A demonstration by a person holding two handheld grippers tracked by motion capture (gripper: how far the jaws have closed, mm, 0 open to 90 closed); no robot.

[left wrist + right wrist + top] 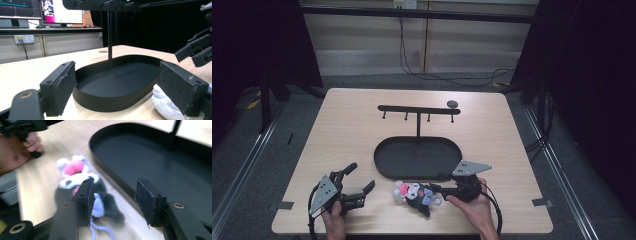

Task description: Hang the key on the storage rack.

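From the high view, the plush toy (414, 196) lies on the worktop (347, 135) just before the black tray (384, 155), touching the right gripper (438, 188). In the left gripper view, the left gripper (120, 87) has its fingers apart, white plush beside one. In the right gripper view, the open fingers (86, 200) sit over the toy.

Left gripper (360, 179), lower left of high view: black body, grey three-cornered plate with dark screw holes, black cable looping below. Right gripper (441, 188), lower centre: same black build, grey plate, black cable curling right. Jaw pads matt black, rough-textured; brass-coloured rivets at the jaw bases. Forearms bare, no sleeves.
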